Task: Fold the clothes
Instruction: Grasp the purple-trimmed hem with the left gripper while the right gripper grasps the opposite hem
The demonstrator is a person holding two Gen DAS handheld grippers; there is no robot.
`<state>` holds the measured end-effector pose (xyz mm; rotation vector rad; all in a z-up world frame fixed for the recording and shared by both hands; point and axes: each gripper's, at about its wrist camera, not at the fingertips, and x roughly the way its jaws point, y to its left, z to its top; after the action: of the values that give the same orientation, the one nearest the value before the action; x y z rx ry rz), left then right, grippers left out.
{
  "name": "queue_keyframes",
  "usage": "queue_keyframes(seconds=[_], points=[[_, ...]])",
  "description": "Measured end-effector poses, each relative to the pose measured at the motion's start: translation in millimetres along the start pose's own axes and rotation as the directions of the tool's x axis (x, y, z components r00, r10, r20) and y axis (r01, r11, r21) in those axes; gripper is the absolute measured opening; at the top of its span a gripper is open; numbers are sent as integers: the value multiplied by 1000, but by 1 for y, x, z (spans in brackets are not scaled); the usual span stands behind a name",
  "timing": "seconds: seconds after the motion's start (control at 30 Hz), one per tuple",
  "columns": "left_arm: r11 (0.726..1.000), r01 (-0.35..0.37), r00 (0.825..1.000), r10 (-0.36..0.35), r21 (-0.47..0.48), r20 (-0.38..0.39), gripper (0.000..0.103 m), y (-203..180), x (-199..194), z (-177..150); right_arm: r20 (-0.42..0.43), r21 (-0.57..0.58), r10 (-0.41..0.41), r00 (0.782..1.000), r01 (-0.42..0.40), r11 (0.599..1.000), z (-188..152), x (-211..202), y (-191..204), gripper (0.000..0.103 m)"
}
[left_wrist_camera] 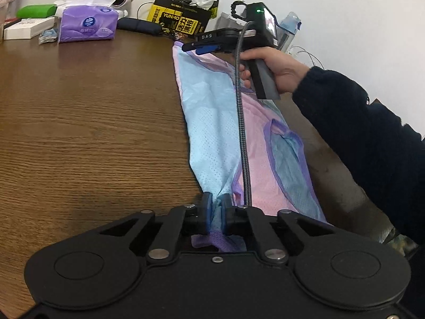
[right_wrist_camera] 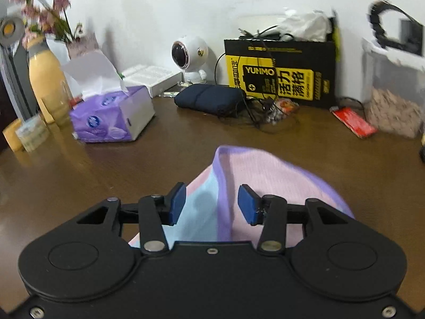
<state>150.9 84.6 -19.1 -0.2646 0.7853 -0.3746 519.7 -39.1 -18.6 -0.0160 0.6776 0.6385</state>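
A light blue and pink mesh garment (left_wrist_camera: 225, 133) with purple trim lies stretched in a long strip on the brown wooden table (left_wrist_camera: 87, 122). My left gripper (left_wrist_camera: 216, 207) is shut on the garment's near end, with cloth bunched between its blue pads. My right gripper (left_wrist_camera: 198, 49), held by a hand, sits at the garment's far end. In the right wrist view the right gripper (right_wrist_camera: 211, 203) is open, its blue pads apart over the garment's far end (right_wrist_camera: 255, 175), gripping nothing.
A purple tissue pack (left_wrist_camera: 86, 24), a white box (left_wrist_camera: 28, 28), a dark pouch (left_wrist_camera: 139, 25) and a yellow-black box (left_wrist_camera: 183, 16) line the table's far edge by the wall. The right wrist view also shows a white astronaut figure (right_wrist_camera: 190, 58), a vase (right_wrist_camera: 46, 79) and a red packet (right_wrist_camera: 354, 122).
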Motion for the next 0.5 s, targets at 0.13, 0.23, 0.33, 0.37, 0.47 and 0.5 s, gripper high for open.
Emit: queue_keyframes(seconds=[0.13,0.23,0.33,0.37,0.47,0.5], points=[[1000,21,1000,-21,7,-9,3,-1,3,-1,-17,-25,-6,1000,6,1000,6,15,2,5],[1000,9,1000,-9,1,-15,3,-2,4,1,-29,-44,-11,1000,10,999,11,26,4,5],[998,-9,1000,8,-62,-16,3,3,3,2,-41,-62,-17,999,14,998,15,36,6,9],[996,-8,1000,7,-86,-16,4,4,2,1,-45,-68,-18,999,15,998,16,38,7,21],[992,14,1000,-15,-122,-4,5,3,-3,0,-32,-83,-12,999,9,997,13,9,14,36],[992,22,1000,-22,-122,1,5,2,-6,-1,-14,-89,-9,1000,8,996,14,-4,16,37]])
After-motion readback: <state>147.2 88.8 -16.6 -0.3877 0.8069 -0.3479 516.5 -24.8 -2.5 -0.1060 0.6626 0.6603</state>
